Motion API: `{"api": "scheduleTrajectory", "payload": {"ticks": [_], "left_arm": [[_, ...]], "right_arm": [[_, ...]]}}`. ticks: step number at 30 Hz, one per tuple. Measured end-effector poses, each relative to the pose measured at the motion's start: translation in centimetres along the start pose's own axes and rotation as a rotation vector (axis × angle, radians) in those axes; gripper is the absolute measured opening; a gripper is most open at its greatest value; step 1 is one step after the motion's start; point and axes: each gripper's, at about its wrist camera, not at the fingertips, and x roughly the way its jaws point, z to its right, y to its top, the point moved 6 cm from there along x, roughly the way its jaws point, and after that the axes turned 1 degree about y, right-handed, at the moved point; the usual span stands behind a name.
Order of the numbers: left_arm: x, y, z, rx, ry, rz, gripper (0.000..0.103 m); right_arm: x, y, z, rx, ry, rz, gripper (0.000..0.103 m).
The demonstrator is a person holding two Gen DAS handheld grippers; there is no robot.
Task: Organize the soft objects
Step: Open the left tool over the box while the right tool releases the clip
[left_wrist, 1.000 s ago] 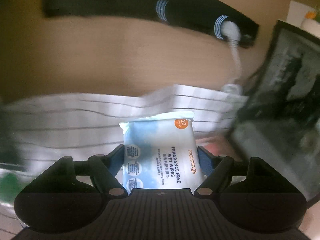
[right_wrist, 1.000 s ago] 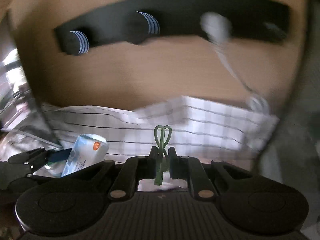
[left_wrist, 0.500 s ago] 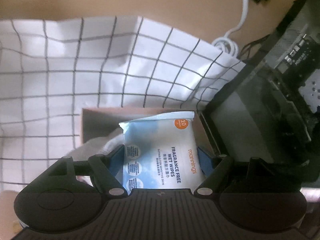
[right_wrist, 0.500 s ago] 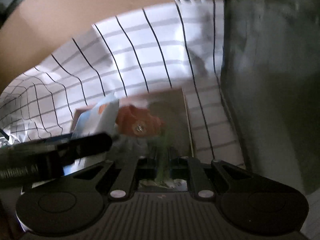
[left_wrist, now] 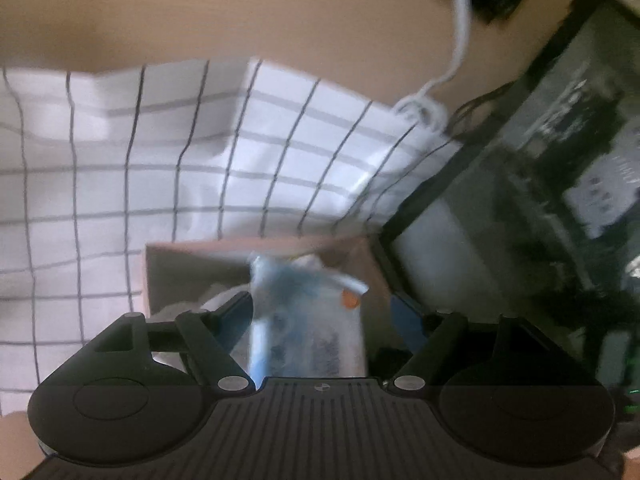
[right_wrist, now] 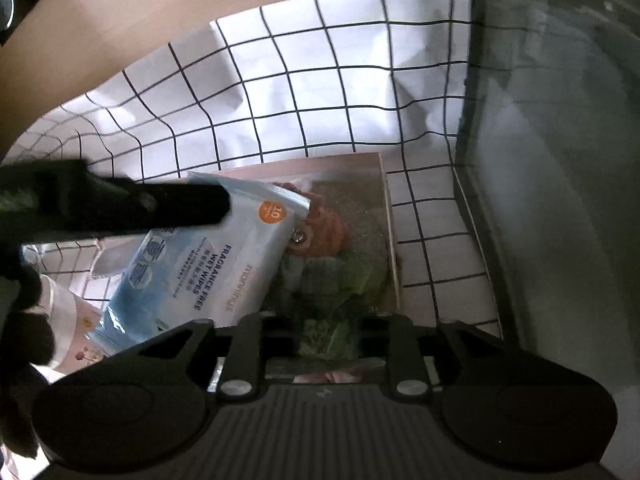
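A pale blue wet wipes pack (left_wrist: 308, 320) hangs blurred and tilted between the fingers of my left gripper (left_wrist: 320, 304), with a gap at the right pad, so it looks loose. In the right wrist view the pack (right_wrist: 224, 256) slants over the open cardboard box (right_wrist: 386, 208), under one black left finger (right_wrist: 160, 200). My right gripper (right_wrist: 326, 320) is low over the box and its jaws are opening. A green leafy soft thing (right_wrist: 332, 336) lies between and below them, not pressed. An orange plush (right_wrist: 324, 232) rests in the box.
A white cloth with a black grid (right_wrist: 320, 80) lies under and behind the box. A dark glass-fronted case (right_wrist: 560, 160) stands close on the right. A white cable (left_wrist: 460, 40) hangs down the tan wall. A small white container (right_wrist: 60, 312) sits at the lower left.
Both grippers came down from facing the wall to just above the box. The right jaws spread off the thin green thing. The pack tilted and narrowed between the left fingers.
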Motion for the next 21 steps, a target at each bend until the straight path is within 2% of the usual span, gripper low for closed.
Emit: {"api": "scheduleTrajectory", "payload": {"ticks": [4,6,8,12,15,17,19,21], "left_arm": [[-1.1,0.4,0.7,0.032,0.000,0.023,0.080],[-0.6,-0.2,0.5,0.025,0.019,-0.007,0.070],[0.3,-1.2,0.3,0.027,0.031,-0.047,0.052],[1.1,-1.8,0.2,0.042,0.051,-0.001,0.052],[1.3,-1.4,0.2,0.039,0.056,-0.014,0.052],[0.5,-1.1,0.3,0.039,0.030,-0.005,0.052],[-1.2,-0.8,0.5,0.040,0.007,0.045,0.052],[-3.4,-0.6,0.9,0.059,-0.015,0.111,0.052]], "right_arm": [[-1.3,-0.1,0.1,-0.010,0.000,0.031,0.036],[-2.0,-0.3,0.1,-0.016,-0.012,0.052,0.036],[-3.1,-0.6,0.1,-0.022,-0.020,0.085,0.037],[-4.9,-1.9,-0.6,-0.059,-0.057,0.149,0.044],[-5.6,-3.1,-1.3,-0.070,-0.090,0.141,0.044],[-6.3,-3.8,-1.7,-0.067,-0.094,0.145,0.044],[-7.1,-4.4,-1.9,-0.057,-0.102,0.156,0.044],[-8.0,-5.0,-2.0,-0.033,-0.106,0.178,0.053]]}}
